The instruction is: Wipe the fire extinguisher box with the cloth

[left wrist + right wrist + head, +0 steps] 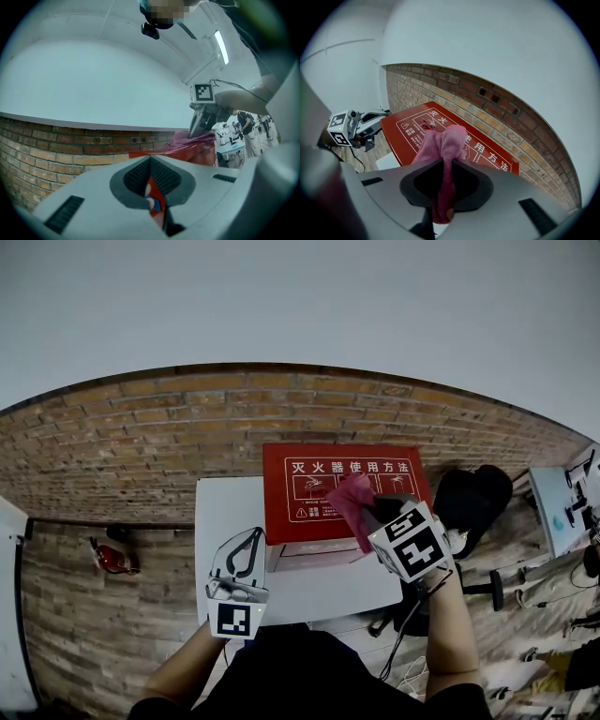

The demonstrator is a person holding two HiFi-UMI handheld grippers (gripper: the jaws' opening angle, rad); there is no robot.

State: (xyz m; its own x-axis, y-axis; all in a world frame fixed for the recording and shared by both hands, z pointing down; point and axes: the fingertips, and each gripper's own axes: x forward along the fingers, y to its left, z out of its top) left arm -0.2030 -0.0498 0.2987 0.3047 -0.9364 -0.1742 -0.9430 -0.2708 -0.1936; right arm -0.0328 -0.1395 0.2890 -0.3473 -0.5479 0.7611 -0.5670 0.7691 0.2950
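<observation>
The red fire extinguisher box [319,491] with white print on its lid stands against the brick wall; it also shows in the right gripper view [405,131]. My right gripper [380,521] is shut on a pink cloth [352,504], which lies bunched on the lid's right half. From the right gripper view the cloth [446,154] runs down between the jaws of that gripper [444,187]. My left gripper [246,552] hovers shut, empty, in front of the box's left part, above the white platform. Its jaws meet in the left gripper view [151,185], where the cloth [193,138] appears on the box.
A brick wall [141,442] runs behind the box. The box sits on a white platform [225,507]. A black chair or bag [473,498] stands at the right, a white table [558,507] with items beyond it. A red object [112,559] lies on the floor at left.
</observation>
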